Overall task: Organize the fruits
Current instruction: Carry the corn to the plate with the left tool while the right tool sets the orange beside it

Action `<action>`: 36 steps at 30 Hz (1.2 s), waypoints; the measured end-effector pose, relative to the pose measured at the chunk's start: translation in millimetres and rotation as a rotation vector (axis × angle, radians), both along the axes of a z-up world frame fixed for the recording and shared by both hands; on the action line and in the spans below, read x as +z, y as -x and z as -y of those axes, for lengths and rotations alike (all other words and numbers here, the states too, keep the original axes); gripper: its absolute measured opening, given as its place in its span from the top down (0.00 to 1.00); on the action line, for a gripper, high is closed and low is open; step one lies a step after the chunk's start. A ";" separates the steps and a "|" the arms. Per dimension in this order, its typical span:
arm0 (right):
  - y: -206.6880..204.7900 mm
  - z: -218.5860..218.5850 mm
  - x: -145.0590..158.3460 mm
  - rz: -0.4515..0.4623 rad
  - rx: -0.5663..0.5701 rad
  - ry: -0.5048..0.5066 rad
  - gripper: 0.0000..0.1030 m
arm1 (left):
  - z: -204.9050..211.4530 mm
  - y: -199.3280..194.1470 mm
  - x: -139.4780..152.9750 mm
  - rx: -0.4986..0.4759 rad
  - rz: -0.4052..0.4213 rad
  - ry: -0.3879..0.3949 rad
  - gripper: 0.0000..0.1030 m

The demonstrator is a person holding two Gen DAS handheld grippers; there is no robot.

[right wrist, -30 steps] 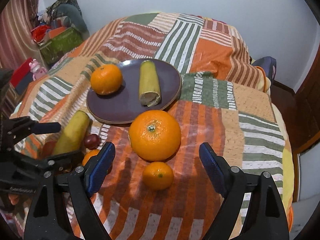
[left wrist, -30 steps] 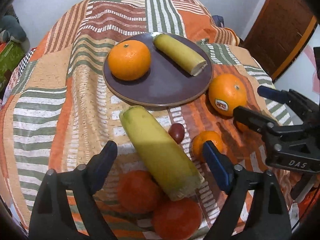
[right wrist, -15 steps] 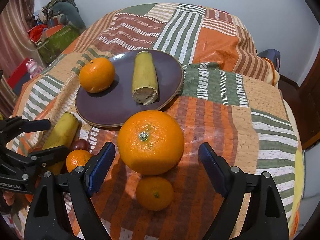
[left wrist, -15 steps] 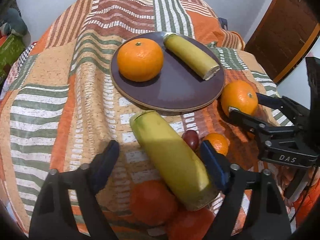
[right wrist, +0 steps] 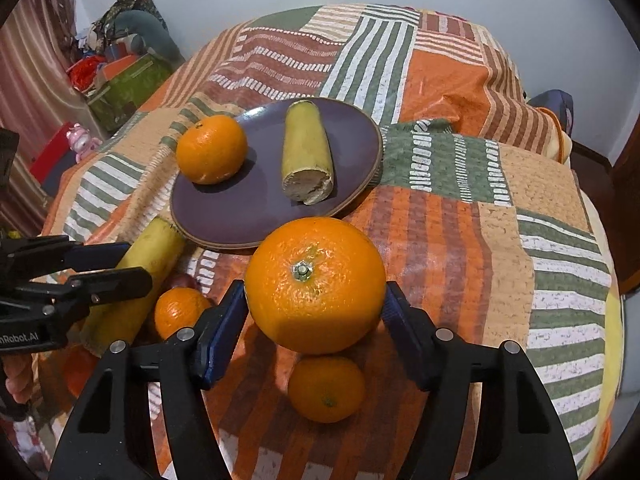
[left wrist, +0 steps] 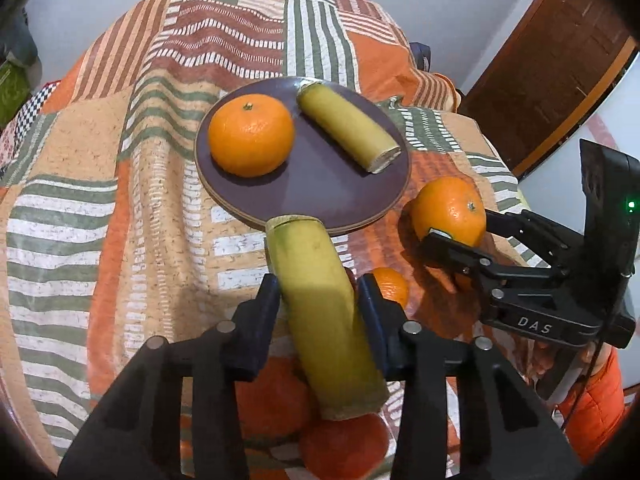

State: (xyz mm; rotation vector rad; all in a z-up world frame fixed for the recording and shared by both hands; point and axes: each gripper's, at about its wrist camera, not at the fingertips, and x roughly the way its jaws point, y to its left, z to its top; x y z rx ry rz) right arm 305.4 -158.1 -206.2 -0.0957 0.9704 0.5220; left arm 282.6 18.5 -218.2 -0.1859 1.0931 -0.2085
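L gripper [left wrist: 317, 300] clamps banana [left wrist: 320, 312]; R gripper [right wrist: 316, 312] clamps orange [right wrist: 315, 285].

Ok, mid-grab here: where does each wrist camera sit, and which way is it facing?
Left wrist: behind the left gripper, looking along its jaws, closed on the banana piece, toward the purple plate; the right gripper shows at right.
Right wrist: behind the right gripper, jaws against the big orange, facing the same plate; the left gripper shows at left.
Shared: plate, its orange and banana piece, both held fruits, the patchwork cloth.
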 end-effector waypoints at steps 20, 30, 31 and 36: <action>8.9 14.2 26.4 0.070 -0.038 -0.042 0.38 | -9.4 -33.8 -5.1 0.064 -0.054 -0.041 0.47; 7.4 17.7 21.3 0.062 -0.042 -0.040 0.38 | -20.4 -39.8 -36.0 0.105 -0.110 0.032 0.52; 7.2 17.6 21.5 0.062 -0.043 -0.039 0.38 | -19.8 -38.9 -35.4 0.104 -0.105 0.029 0.52; 6.7 19.0 25.4 0.071 -0.048 -0.047 0.38 | -18.6 -27.5 -19.9 0.105 -0.051 0.020 0.57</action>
